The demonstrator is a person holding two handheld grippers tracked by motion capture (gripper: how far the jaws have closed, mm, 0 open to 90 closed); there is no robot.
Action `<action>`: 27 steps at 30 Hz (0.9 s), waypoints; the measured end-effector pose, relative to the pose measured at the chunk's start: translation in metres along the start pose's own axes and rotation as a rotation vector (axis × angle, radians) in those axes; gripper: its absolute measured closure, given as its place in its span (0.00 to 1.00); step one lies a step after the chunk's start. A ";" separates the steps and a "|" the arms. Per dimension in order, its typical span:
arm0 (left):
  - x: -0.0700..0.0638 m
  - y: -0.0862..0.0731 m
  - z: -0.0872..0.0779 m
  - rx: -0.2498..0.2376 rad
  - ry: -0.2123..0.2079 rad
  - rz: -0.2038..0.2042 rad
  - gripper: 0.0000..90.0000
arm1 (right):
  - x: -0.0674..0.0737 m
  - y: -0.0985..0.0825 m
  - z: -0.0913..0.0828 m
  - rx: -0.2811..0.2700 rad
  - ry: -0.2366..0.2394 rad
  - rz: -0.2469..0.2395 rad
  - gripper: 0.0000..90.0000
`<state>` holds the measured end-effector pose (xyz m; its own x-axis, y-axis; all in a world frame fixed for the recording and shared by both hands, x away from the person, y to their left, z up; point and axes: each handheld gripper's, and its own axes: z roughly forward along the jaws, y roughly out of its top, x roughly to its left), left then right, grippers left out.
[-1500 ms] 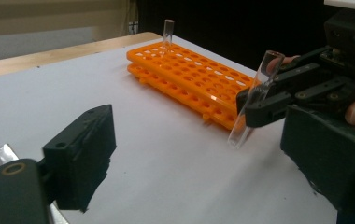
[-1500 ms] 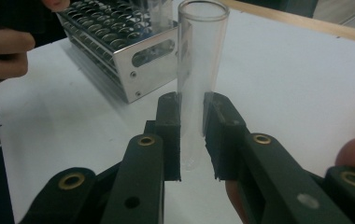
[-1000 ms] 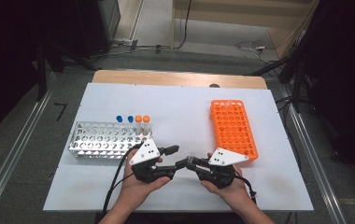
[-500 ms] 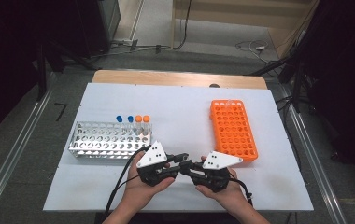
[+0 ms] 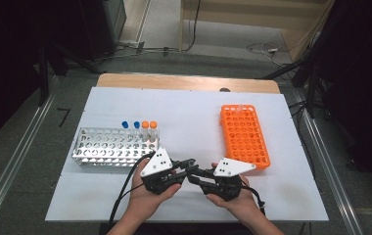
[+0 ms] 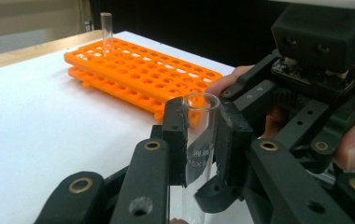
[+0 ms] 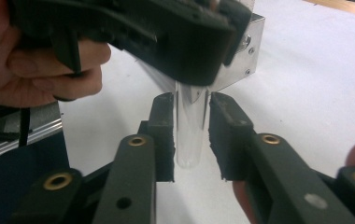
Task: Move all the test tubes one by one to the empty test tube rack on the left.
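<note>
Clear glass test tube stands upright between the two grippers near the front edge of the white table, between the metal rack on the person's left and the orange rack on the right.

In the left gripper view, the left gripper pinches the tube just under its open rim, both black pads pressed flat on the glass. In the right gripper view, the right gripper brackets the rounded bottom of the same tube; a thin gap shows on either side of the glass, so its pads do not press on it. Those jaws have just been opening, with the tube between them.

In the high view the two grippers meet nose to nose, each cupped in a hand.

Compared with a second ago, the left jaws, then spread, have closed onto the tube, and the grip has passed from the right gripper to the left. Both hands have kept their place on the table.

One more clear tube stands in the far corner of the orange rack.
</note>
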<state>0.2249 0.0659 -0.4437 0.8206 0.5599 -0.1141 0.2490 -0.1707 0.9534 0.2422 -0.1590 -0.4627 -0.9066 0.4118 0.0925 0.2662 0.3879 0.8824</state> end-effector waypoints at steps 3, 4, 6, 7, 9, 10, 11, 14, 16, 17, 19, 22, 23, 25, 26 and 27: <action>0.002 0.001 -0.004 -0.011 0.007 -0.001 0.85 | -0.001 0.000 -0.002 -0.002 -0.001 -0.011 0.67; 0.003 0.001 -0.005 -0.014 0.012 0.000 0.85 | -0.002 0.000 -0.003 -0.007 0.007 -0.007 0.63; 0.005 0.002 -0.008 -0.017 0.023 -0.001 0.85 | -0.004 0.000 -0.005 -0.013 0.015 -0.001 0.54; 0.006 0.002 -0.010 -0.015 0.032 -0.003 0.85 | -0.005 0.000 -0.006 -0.014 0.017 -0.004 0.48; 0.009 0.003 -0.014 -0.021 0.047 -0.006 0.85 | -0.008 0.001 -0.010 -0.021 0.018 0.000 0.39; 0.011 0.004 -0.016 -0.023 0.052 -0.008 0.85 | -0.009 0.001 -0.012 -0.027 0.014 -0.007 0.36; 0.012 0.004 -0.019 -0.023 0.066 -0.009 0.85 | -0.009 0.001 -0.014 -0.036 0.009 -0.023 0.33; 0.015 0.006 -0.024 -0.019 0.095 0.003 0.85 | -0.012 0.003 -0.019 -0.044 0.010 -0.031 0.22; 0.018 0.007 -0.028 -0.026 0.101 -0.002 0.85 | -0.014 0.004 -0.022 -0.043 0.005 -0.028 0.16; 0.020 0.007 -0.030 -0.029 0.105 -0.002 0.85 | -0.016 0.004 -0.023 -0.043 0.004 -0.023 0.15; 0.023 0.008 -0.035 -0.031 0.119 -0.007 0.85 | -0.019 0.003 -0.026 -0.042 -0.002 -0.018 0.11; 0.028 0.009 -0.042 -0.042 0.139 -0.011 0.85 | -0.025 0.003 -0.030 -0.047 -0.013 -0.005 0.09; 0.029 0.010 -0.044 -0.046 0.146 -0.011 0.85 | -0.026 0.002 -0.032 -0.047 -0.020 -0.004 0.08; 0.033 0.011 -0.050 -0.055 0.162 -0.019 0.85 | -0.030 0.001 -0.035 -0.046 -0.028 0.003 0.06; 0.035 0.011 -0.053 -0.057 0.172 -0.017 0.85 | -0.032 0.000 -0.037 -0.043 -0.040 0.005 0.06; 0.037 0.011 -0.057 -0.063 0.181 -0.021 0.85 | -0.034 0.000 -0.038 -0.041 -0.047 0.007 0.06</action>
<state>0.2291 0.1306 -0.4212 0.7085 0.7003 -0.0874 0.2275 -0.1095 0.9676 0.2606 -0.2048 -0.4483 -0.8878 0.4536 0.0780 0.2585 0.3511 0.9000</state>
